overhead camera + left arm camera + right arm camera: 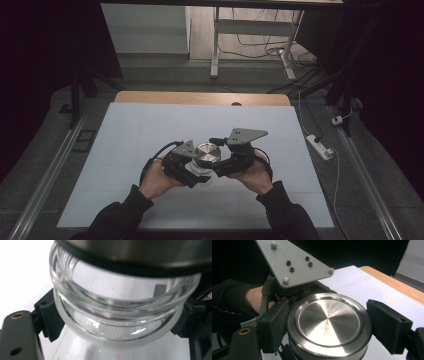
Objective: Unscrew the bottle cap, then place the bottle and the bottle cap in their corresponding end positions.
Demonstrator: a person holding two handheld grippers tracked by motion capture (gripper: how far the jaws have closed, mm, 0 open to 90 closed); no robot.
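A clear glass jar (120, 302) with a round brushed-metal lid (207, 153) sits near the front middle of the white table (150, 125), between both hands. My left gripper (191, 167) is shut on the glass body just below the lid; its black pads (50, 317) press the jar on both sides. From the right, my right gripper (223, 161) comes in at lid height. In the right gripper view its pads (274, 325) sit against opposite edges of the lid (328, 322), shut on it. Behind the lid there is the left gripper's grey plate (294, 262) and the hand holding it.
The table's wooden far edge (200, 97) runs along the back. On the floor at the right lie a white power strip (320, 146) and cables. A metal desk frame (215, 45) stands beyond the table.
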